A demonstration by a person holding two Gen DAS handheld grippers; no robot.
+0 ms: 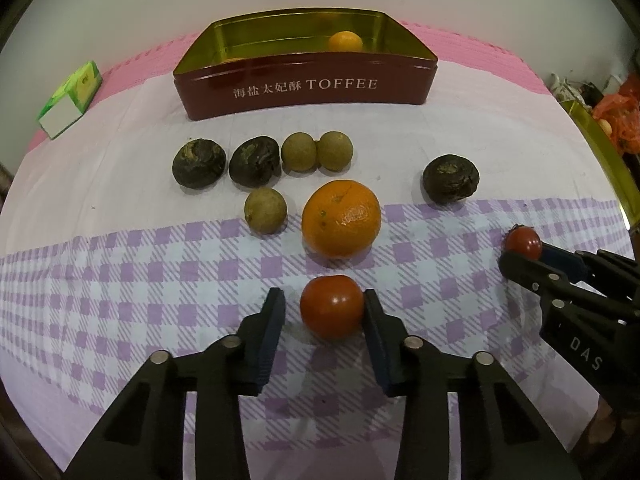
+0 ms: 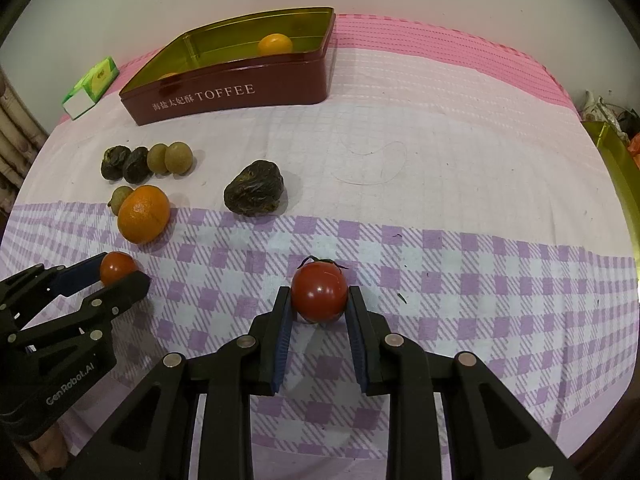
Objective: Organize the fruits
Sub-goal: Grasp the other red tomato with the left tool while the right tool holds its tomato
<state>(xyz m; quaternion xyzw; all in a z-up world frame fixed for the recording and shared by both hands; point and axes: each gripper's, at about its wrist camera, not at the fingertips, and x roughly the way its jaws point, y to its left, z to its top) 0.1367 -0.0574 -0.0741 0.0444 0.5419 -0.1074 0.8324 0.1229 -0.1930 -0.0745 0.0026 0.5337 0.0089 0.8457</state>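
A red tomato (image 1: 332, 308) lies on the checked cloth between the fingers of my left gripper (image 1: 323, 298). The right pad touches it and a gap shows at the left pad, so the gripper is open. My right gripper (image 2: 319, 292) is shut on a second tomato (image 2: 319, 300) with a green stem, resting on the cloth. A large orange (image 1: 341, 218), three longans (image 1: 298, 151) and three dark wrinkled fruits (image 1: 199, 163) lie beyond. The red TOFFEE tin (image 1: 304, 92) at the back holds a small orange (image 1: 346, 42).
A green and white box (image 1: 72, 98) sits at the far left of the pink cloth. A gold-rimmed tin (image 1: 604, 152) and an orange plastic bag (image 1: 620, 116) stand at the right edge. One dark fruit (image 2: 254, 194) lies apart, ahead of the right gripper.
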